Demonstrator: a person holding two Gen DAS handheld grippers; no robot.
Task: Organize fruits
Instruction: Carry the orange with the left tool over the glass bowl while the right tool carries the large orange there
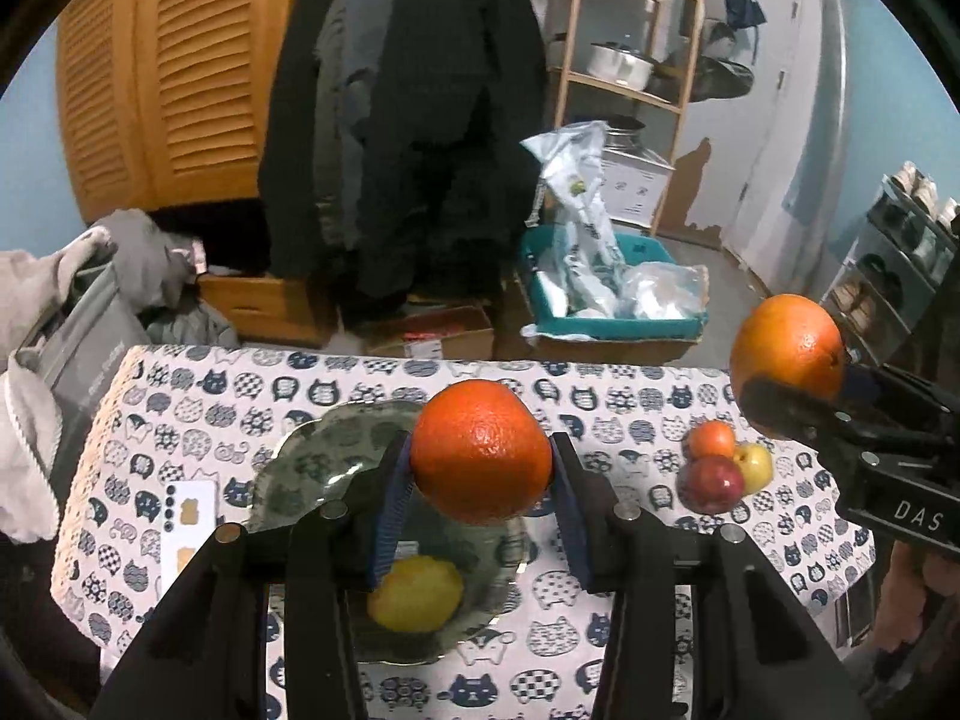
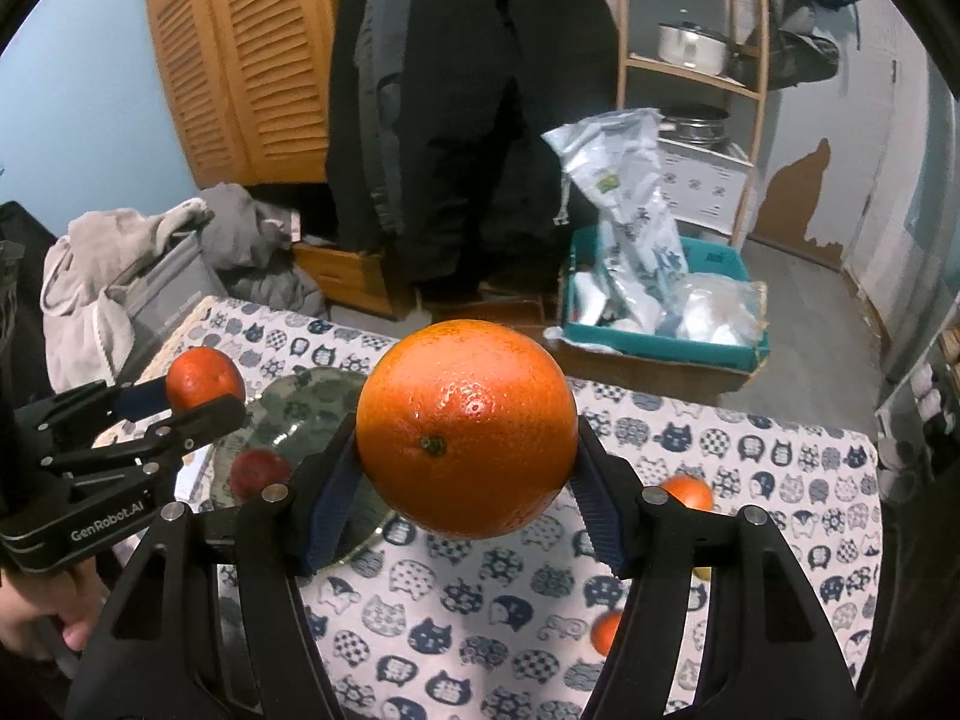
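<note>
Left tongs (image 1: 480, 468): closed on a small deep-orange round orange (image 1: 482, 452), blue ribbed pads pressed to its two sides, held in the air above the plate.
Right tongs (image 2: 468, 450): closed on a larger bright round orange (image 2: 467, 429), stem dimple facing the camera, lifted clear of the desk.
Glass plate (image 1: 312, 456): mottled green-grey, wavy-rimmed, lying toward the desk's left side, partly hidden by the left tongs.
Yellow lemon (image 1: 416, 594): resting on the plate, on its near side, under the held small orange.
Red fruit on the plate (image 2: 261, 471): seen blurred through the gap beside the left tongs; I cannot tell what kind.
Fruit cluster (image 1: 723, 465): a small orange fruit, a dark red apple and a yellow-red apple, touching one another, near the desk's right edge, well apart from the plate.
White card (image 1: 189, 516): flat on the cloth, just left of the plate, toward the left edge.
In the way: each pair of tongs and its orange blocks much of the desk from its own camera.
Desk (image 1: 600, 618): covered with a white cloth printed with navy cat faces.
Person: fingers (image 2: 36, 624) gripping the left handle at the lower left.
Room: dark coats (image 1: 408, 120) hanging behind the far edge, louvred wooden doors, grey clothing heaped at left, a teal box (image 1: 600, 300) of plastic bags on the floor, a wooden shelf with a steel pot, pale blue walls.
</note>
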